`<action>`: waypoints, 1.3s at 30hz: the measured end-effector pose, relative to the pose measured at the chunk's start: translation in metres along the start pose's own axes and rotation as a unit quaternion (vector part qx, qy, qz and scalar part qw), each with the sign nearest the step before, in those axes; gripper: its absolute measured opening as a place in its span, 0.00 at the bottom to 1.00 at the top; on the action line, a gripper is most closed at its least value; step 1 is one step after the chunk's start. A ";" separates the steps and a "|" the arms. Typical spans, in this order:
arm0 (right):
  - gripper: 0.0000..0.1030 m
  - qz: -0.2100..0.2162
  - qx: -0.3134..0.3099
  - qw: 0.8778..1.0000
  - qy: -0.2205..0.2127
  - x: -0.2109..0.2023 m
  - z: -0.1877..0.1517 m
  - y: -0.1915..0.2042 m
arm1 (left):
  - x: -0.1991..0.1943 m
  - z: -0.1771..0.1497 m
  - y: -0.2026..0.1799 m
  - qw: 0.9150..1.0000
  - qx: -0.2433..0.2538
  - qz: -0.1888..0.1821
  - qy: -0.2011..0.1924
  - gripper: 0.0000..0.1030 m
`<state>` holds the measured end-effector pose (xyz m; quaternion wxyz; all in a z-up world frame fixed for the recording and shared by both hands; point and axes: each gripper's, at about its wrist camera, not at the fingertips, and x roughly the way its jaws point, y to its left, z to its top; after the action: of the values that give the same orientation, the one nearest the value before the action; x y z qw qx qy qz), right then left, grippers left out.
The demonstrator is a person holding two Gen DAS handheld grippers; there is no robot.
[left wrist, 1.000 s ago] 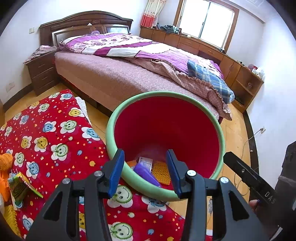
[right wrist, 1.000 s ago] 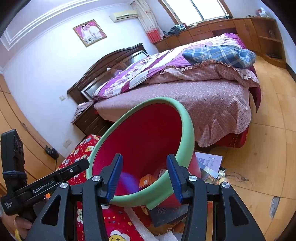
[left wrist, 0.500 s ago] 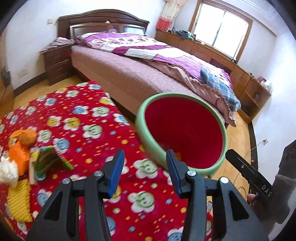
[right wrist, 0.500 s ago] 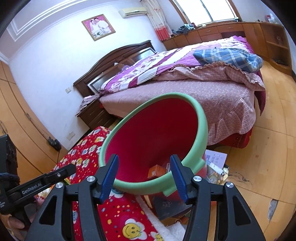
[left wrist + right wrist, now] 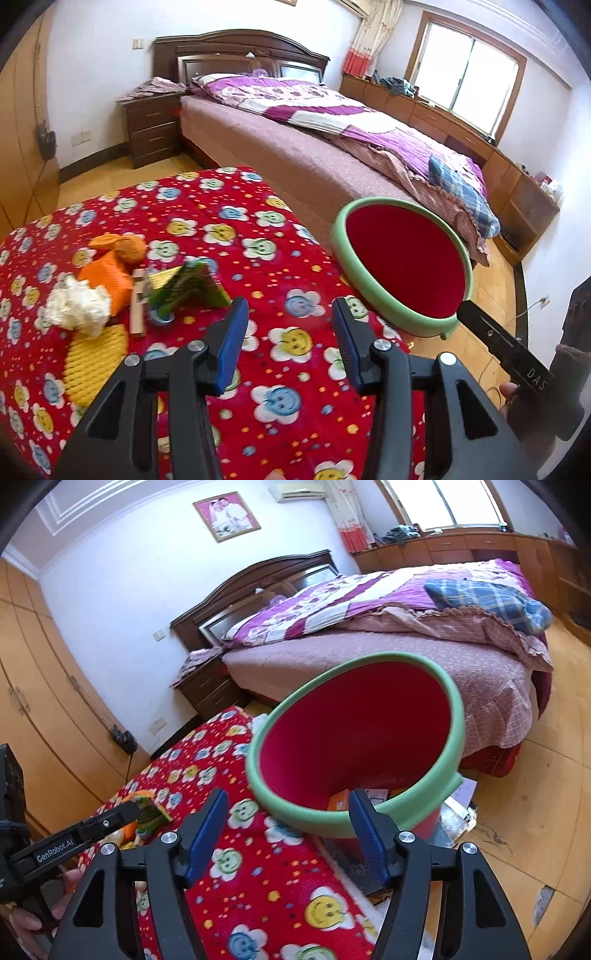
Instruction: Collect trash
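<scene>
the trash pile lies at ten o'clock of the left gripper, the nearer one, half open and empty; right gripper, jaws just widened, holds nothing.

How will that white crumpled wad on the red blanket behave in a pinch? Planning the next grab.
The white wad looks like crumpled tissue: probably very light and squashy. It would likely compress rather than slip or roll.

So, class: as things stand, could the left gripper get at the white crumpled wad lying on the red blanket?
Probably yes. The left gripper is open and empty, and the white wad lies uncovered on the red blanket to its left. Only the green packet sits nearby, beside the path rather than across it.
</scene>
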<state>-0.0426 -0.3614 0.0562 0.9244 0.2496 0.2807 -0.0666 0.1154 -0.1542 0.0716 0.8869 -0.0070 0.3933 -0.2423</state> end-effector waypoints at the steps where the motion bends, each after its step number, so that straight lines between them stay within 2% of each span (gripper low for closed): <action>1: 0.67 0.001 -0.002 1.000 0.002 0.000 0.000 0.003 | -0.003 -0.001 0.003 1.000 -0.003 0.003 -0.001 0.46; 9: 0.67 0.000 -0.023 1.000 0.011 -0.003 -0.007 0.028 | -0.030 -0.006 0.038 0.998 -0.044 0.038 -0.011 0.46; 14: 0.72 0.016 -0.020 1.000 0.013 -0.004 -0.012 0.040 | -0.044 -0.010 0.069 0.995 -0.068 0.066 -0.018 0.50; 20: 0.72 0.020 -0.036 0.999 0.025 0.006 -0.020 0.059 | -0.050 -0.015 0.104 0.992 -0.086 0.093 -0.017 0.57; 24: 0.72 0.024 -0.041 0.998 0.029 0.011 -0.026 0.068 | -0.048 -0.017 0.121 0.990 -0.098 0.103 -0.017 0.61; 28: 0.72 0.029 -0.035 0.998 0.034 0.018 -0.028 0.070 | -0.047 -0.020 0.137 0.987 -0.109 0.113 -0.026 0.71; 32: 0.72 0.029 -0.031 0.998 0.038 0.024 -0.030 0.071 | -0.043 -0.022 0.148 0.986 -0.114 0.121 -0.026 0.74; 39: 0.72 0.026 -0.025 0.998 0.043 0.032 -0.031 0.068 | -0.027 -0.021 0.159 0.986 -0.127 0.107 -0.018 0.75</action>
<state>-0.0124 -0.2863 0.0454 0.9188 0.2366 0.3151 -0.0244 0.1529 0.0013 0.0436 0.9067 -0.0816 0.4029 -0.0945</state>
